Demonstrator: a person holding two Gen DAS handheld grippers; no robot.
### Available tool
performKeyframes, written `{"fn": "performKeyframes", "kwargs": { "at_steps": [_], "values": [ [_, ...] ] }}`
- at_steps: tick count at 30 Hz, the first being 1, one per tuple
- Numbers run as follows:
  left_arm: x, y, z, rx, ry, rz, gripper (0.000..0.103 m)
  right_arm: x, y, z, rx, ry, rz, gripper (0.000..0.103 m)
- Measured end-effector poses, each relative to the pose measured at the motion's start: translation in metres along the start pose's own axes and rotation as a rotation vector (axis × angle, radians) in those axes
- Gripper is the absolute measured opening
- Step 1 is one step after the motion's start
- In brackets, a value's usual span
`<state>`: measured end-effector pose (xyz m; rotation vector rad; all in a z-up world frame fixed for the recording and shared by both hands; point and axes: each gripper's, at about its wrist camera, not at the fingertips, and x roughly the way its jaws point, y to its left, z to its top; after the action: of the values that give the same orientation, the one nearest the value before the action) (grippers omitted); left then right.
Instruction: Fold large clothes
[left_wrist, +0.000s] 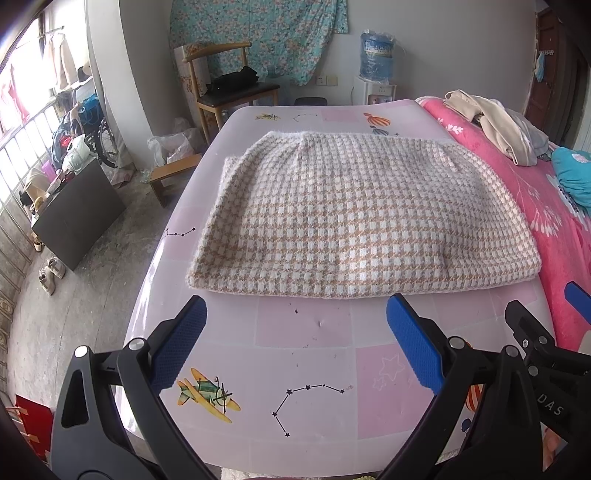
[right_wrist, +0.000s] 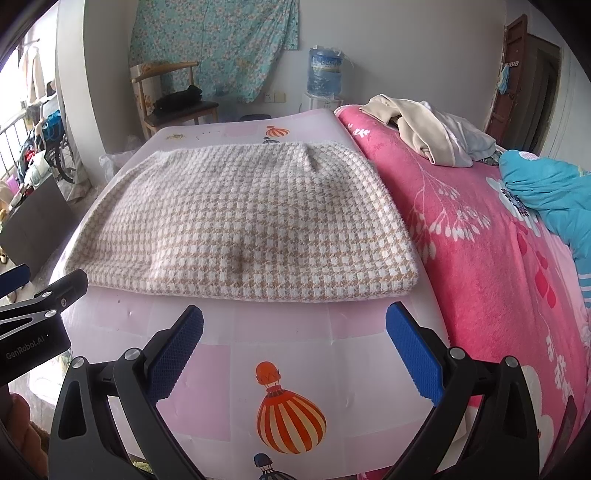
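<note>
A beige and white houndstooth garment (left_wrist: 354, 218) lies folded into a flat rectangle on the pink patterned table (left_wrist: 303, 328); it also shows in the right wrist view (right_wrist: 251, 225). My left gripper (left_wrist: 295, 314) is open and empty, just short of the garment's near edge. My right gripper (right_wrist: 294, 321) is open and empty, also just short of the near edge, toward its right end. The right gripper's fingers (left_wrist: 524, 321) show at the right of the left wrist view.
A pink floral bed (right_wrist: 480, 240) adjoins the table on the right, with a heap of pale clothes (right_wrist: 424, 129) and a teal quilt (right_wrist: 546, 192). A wooden chair (left_wrist: 225, 85) and water dispenser (left_wrist: 376, 59) stand behind. A dark board (left_wrist: 77, 210) leans at left.
</note>
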<state>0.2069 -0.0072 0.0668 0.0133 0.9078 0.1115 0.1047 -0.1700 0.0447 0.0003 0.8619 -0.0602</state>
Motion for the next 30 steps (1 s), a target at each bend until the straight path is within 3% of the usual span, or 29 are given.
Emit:
{"fn": "performKeyframes", "kwargs": {
  "at_steps": [30],
  "values": [
    [-0.0007, -0.0038, 0.0002, 0.009, 0.006, 0.009, 0.094, 0.0041, -0.0047, -0.0023, 0.017, 0.010, 0.009, 0.097]
  ]
}}
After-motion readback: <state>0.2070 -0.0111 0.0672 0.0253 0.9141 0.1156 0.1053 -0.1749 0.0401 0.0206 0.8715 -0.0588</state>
